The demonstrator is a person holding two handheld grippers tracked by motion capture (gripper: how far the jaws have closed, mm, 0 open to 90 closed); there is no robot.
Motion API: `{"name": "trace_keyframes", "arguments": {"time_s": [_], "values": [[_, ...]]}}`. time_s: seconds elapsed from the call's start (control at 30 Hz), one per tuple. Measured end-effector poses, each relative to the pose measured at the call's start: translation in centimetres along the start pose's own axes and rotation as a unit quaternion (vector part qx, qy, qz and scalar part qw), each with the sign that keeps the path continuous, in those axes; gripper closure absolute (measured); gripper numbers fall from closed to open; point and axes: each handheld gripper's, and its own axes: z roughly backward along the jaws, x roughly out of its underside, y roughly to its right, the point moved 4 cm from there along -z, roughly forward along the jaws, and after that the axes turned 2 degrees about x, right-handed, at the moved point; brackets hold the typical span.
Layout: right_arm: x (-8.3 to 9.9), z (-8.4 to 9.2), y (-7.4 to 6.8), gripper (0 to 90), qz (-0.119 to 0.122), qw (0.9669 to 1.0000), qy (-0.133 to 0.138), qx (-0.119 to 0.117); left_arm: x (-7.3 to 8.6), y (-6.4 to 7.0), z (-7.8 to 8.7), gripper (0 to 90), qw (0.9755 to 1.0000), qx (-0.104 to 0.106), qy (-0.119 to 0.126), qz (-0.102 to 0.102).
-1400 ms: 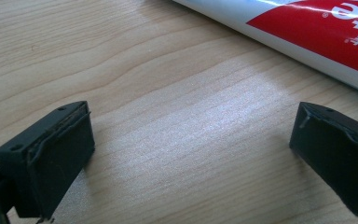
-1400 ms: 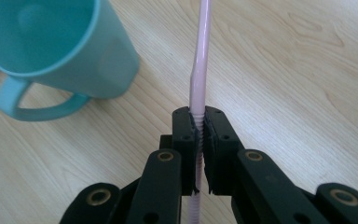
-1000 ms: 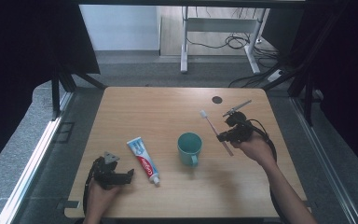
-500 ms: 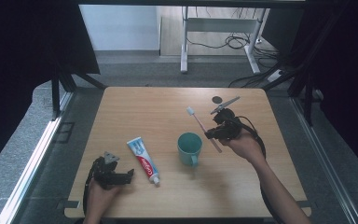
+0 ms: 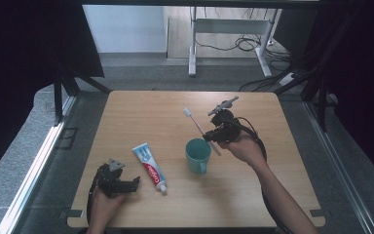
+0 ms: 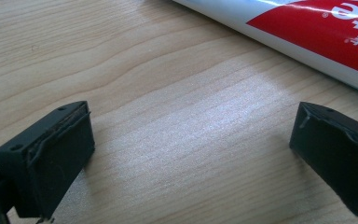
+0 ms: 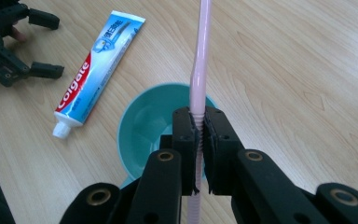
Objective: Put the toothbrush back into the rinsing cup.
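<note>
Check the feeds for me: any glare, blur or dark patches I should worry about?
High view: dark surround, table evenly lit, slightly soft. Left gripper view: bright sheen on the wood, glare streaks on the toothpaste tube. Right gripper view: toothbrush and cup sharp, no blur.

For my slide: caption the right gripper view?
Right gripper clamps a pink toothbrush above the teal cup, toothpaste beyond.

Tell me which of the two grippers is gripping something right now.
The right gripper: its jaws are clamped on the pink toothbrush above the teal cup. The left gripper rests open on the table, beside the toothpaste tube.
</note>
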Motion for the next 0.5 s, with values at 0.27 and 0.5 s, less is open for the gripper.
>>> {"name": "trace_keyframes", "arguments": {"time_s": [0.27, 0.5], "values": [[-1.0, -0.5, -0.5, 83.3, 0.000, 1.0000, 0.007, -0.001, 0.0, 0.0, 0.0, 0.0, 1.0000, 0.000, 0.000, 0.001], [-1.7, -1.2, -0.8, 83.3, 0.002, 0.9999, 0.014, -0.001, 0.0, 0.0, 0.0, 0.0, 1.0000, -0.001, 0.001, 0.000]]}}
